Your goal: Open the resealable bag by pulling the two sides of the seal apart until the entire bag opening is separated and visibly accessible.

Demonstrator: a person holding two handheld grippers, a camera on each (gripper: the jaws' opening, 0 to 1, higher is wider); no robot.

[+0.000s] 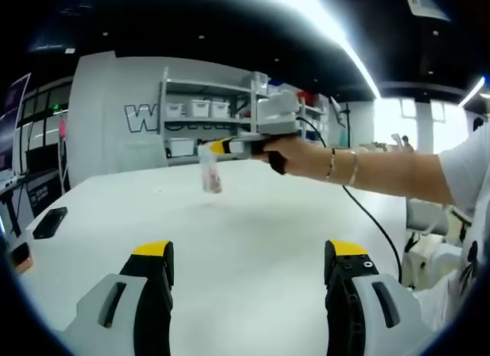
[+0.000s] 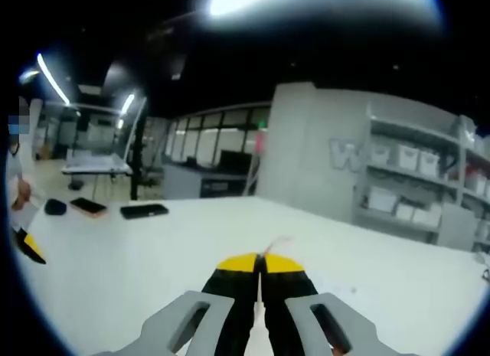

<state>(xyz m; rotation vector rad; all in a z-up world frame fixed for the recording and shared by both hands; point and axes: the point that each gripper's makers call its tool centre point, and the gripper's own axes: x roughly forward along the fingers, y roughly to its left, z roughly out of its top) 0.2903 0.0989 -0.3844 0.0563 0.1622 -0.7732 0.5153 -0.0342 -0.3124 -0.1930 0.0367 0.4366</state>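
A small clear resealable bag (image 1: 210,174) hangs above the white table (image 1: 253,218) in the left gripper view, with something reddish in its lower part. My right gripper (image 1: 217,148) reaches in from the right in a person's hand and is shut on the bag's top edge. In the right gripper view its yellow-tipped jaws (image 2: 261,262) are pressed together, and a thin sliver of the bag (image 2: 276,240) pokes out above them. My left gripper (image 1: 251,253) is open with nothing between its fingers, low over the table and well short of the bag.
Black flat devices (image 2: 144,210) lie near the table's far left edge, and another (image 1: 50,222) sits at the left in the left gripper view. Shelves with white bins (image 1: 200,109) stand behind the table. A cable (image 1: 375,222) trails from the right gripper.
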